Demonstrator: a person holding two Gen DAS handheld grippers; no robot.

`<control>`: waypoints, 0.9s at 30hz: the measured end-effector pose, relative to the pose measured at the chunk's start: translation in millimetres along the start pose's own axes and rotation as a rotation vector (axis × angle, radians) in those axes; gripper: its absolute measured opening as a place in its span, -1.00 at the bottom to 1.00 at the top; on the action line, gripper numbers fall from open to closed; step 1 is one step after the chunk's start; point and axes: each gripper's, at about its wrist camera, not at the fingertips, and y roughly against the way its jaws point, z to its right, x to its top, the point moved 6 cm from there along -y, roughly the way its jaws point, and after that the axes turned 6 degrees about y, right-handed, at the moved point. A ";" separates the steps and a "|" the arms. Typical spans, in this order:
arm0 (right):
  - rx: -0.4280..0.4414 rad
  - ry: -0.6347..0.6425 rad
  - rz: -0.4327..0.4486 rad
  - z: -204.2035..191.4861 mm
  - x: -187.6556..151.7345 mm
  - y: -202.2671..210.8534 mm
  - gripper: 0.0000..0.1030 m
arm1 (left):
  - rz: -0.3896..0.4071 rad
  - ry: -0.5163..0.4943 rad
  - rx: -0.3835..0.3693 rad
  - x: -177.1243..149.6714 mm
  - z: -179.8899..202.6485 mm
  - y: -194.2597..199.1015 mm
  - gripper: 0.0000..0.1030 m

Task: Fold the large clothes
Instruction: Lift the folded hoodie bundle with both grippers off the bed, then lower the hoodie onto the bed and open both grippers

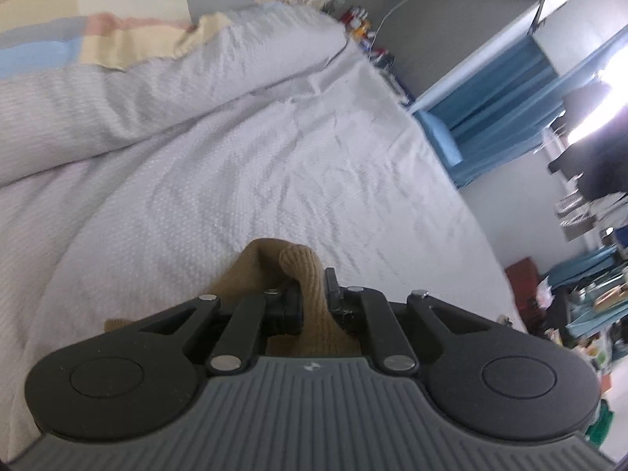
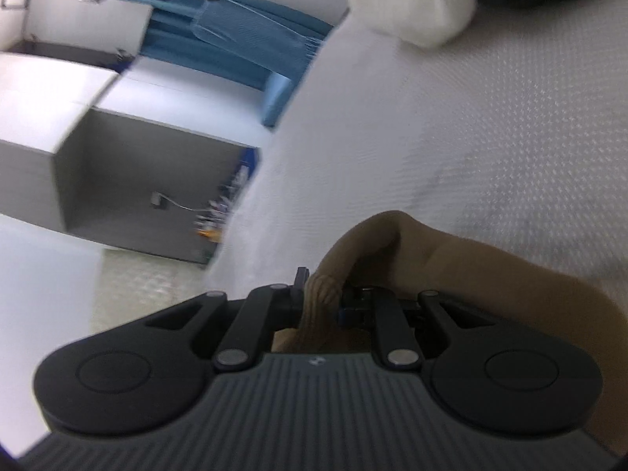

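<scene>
The left gripper (image 1: 312, 294) has its jaws pinched nearly together on a ribbed fold of the tan knit garment (image 1: 302, 271), which bunches up between them. The right gripper (image 2: 320, 292) is likewise clamped on tan cloth that trails off to its right. Beyond both lies the pale dotted bedspread (image 1: 235, 180).

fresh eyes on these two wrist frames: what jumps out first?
The tan knit garment: both views show a bunched fold of it clamped between black fingers, the left gripper and the right gripper each shut on it. Behind it, the pale dotted bedspread fills most of both frames. The blue curtain stands out beyond the bed's far edge, at the right of the left view.
</scene>
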 end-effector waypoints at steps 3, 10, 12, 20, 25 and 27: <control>-0.037 -0.020 -0.038 15.0 3.9 -27.3 -0.69 | -0.024 -0.039 0.024 7.0 -2.2 -35.3 -0.79; -0.054 -0.063 -0.065 34.9 10.1 -66.6 -0.69 | -0.073 -0.050 0.052 20.1 -3.8 -104.0 -0.77; -0.054 -0.105 -0.074 44.7 10.5 -72.5 -0.69 | -0.084 -0.055 0.050 22.0 -1.0 -115.4 -0.76; -0.080 -0.105 -0.080 46.9 4.9 -80.9 -0.69 | -0.124 -0.031 0.049 22.2 -10.6 -137.4 -0.72; -0.062 -0.136 -0.081 44.9 8.5 -85.6 -0.69 | -0.124 -0.118 0.062 18.2 0.0 -126.3 -0.71; -0.051 -0.139 -0.090 46.2 9.3 -81.9 -0.69 | -0.130 -0.170 0.064 15.0 6.1 -119.0 -0.68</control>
